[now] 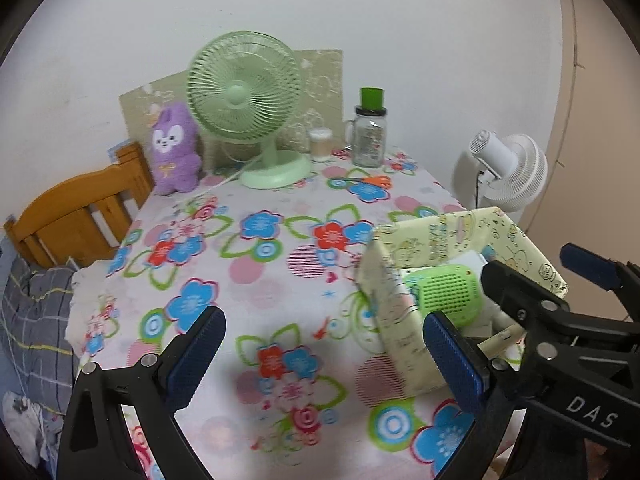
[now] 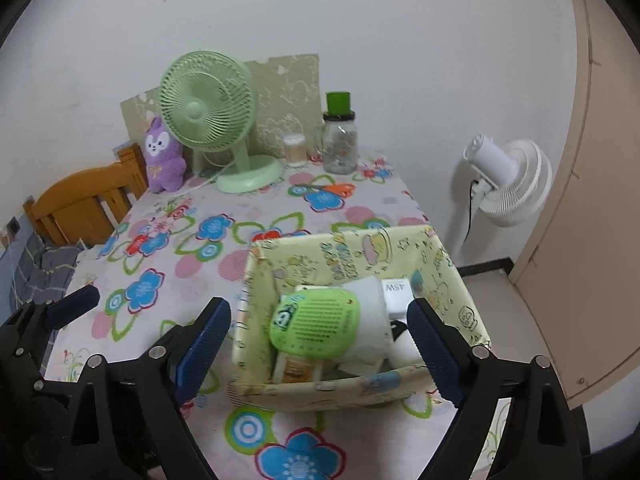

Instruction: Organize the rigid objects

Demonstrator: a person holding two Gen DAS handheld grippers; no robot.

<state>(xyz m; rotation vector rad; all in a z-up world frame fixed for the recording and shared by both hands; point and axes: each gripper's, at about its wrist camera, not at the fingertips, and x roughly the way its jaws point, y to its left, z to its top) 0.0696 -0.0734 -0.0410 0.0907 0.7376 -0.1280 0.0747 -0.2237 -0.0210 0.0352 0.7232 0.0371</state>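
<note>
A pale yellow patterned storage box (image 2: 344, 256) stands at the table's right front; it also shows in the left wrist view (image 1: 400, 336). Inside lie a green perforated oval case (image 2: 316, 320), a white roll (image 2: 370, 304), a small white carton (image 2: 396, 292) and an orange-labelled packet (image 2: 296, 368). The green case shows in the left wrist view (image 1: 448, 292) too. My right gripper (image 2: 320, 336) is open and empty, hovering over the box. My left gripper (image 1: 324, 344) is open and empty above the floral cloth, just left of the box. The right gripper (image 1: 536, 292) reaches over the box there.
At the back stand a green desk fan (image 1: 248, 100), a purple plush (image 1: 176, 148), a small jar (image 1: 320, 144), a glass bottle with green cap (image 1: 370, 132) and orange scissors (image 1: 368, 182). A wooden chair (image 1: 76, 216) is left, a white fan (image 2: 508, 180) right.
</note>
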